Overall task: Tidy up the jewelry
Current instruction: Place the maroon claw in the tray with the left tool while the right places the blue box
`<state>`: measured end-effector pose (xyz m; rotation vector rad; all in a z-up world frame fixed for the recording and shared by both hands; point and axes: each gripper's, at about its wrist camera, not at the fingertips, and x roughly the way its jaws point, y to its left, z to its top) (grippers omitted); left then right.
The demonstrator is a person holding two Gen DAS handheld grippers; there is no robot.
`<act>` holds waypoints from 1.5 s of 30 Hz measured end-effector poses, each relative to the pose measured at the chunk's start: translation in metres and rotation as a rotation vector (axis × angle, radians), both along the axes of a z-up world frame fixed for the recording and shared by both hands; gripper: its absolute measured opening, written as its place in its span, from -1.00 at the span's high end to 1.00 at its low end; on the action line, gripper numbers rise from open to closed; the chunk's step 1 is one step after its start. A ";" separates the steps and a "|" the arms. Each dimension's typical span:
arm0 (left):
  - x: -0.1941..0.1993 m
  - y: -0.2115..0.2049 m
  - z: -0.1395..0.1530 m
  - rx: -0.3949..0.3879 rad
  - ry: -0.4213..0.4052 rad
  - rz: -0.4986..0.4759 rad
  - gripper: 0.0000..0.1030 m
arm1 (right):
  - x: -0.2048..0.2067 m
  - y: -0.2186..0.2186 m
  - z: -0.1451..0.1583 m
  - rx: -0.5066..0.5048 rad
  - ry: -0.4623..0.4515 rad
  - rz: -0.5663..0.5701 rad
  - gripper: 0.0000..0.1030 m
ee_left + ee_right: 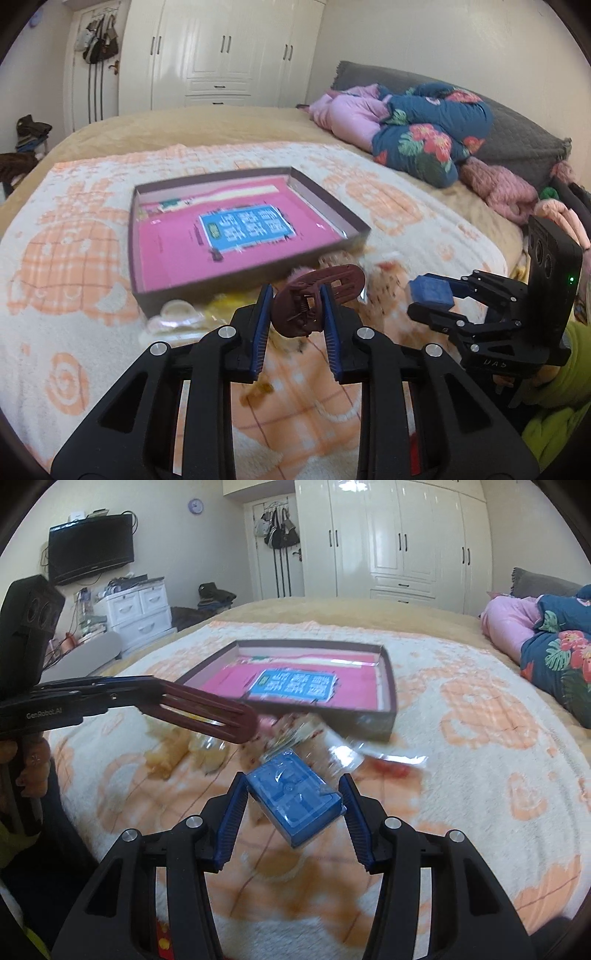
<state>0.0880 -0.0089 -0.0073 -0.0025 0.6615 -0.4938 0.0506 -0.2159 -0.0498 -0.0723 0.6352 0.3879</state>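
My left gripper [297,301] is shut on a dark maroon hair clip [317,299] and holds it above the blanket, just in front of the open box [354,236]. The clip also shows in the right wrist view [207,712], sticking out from the left gripper [147,698]. My right gripper [293,794] is shut on a small blue box wrapped in clear plastic [293,803], held above the blanket; it also shows in the left wrist view [432,291]. The shallow dark box [389,701] has a pink and blue printed sheet inside.
Several loose hair clips and clear packets [332,746] lie on the orange and white blanket [74,295] in front of the box. A pearly claw clip [177,317] lies near the box corner. Bundled clothes [424,136] sit at the bed's right. Wardrobes stand behind.
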 end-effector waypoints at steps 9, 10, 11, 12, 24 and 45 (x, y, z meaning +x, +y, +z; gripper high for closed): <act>0.025 0.020 0.013 -0.027 -0.038 0.111 0.64 | 0.034 -0.012 0.017 0.007 -0.032 -0.048 0.05; 0.028 0.024 0.014 -0.031 -0.040 0.126 0.64 | 0.037 -0.013 0.019 0.007 -0.035 -0.052 0.05; 0.031 0.027 0.015 -0.035 -0.042 0.141 0.64 | 0.040 -0.014 0.021 0.008 -0.038 -0.054 0.05; 0.033 0.030 0.016 -0.040 -0.044 0.150 0.64 | 0.044 -0.014 0.023 0.010 -0.042 -0.056 0.05; 0.070 0.054 0.016 -0.071 -0.054 0.279 0.64 | 0.085 -0.005 0.030 0.006 -0.045 -0.062 0.05; 0.105 0.062 -0.019 -0.061 -0.013 0.325 0.64 | 0.161 0.005 0.009 -0.034 0.025 -0.097 0.05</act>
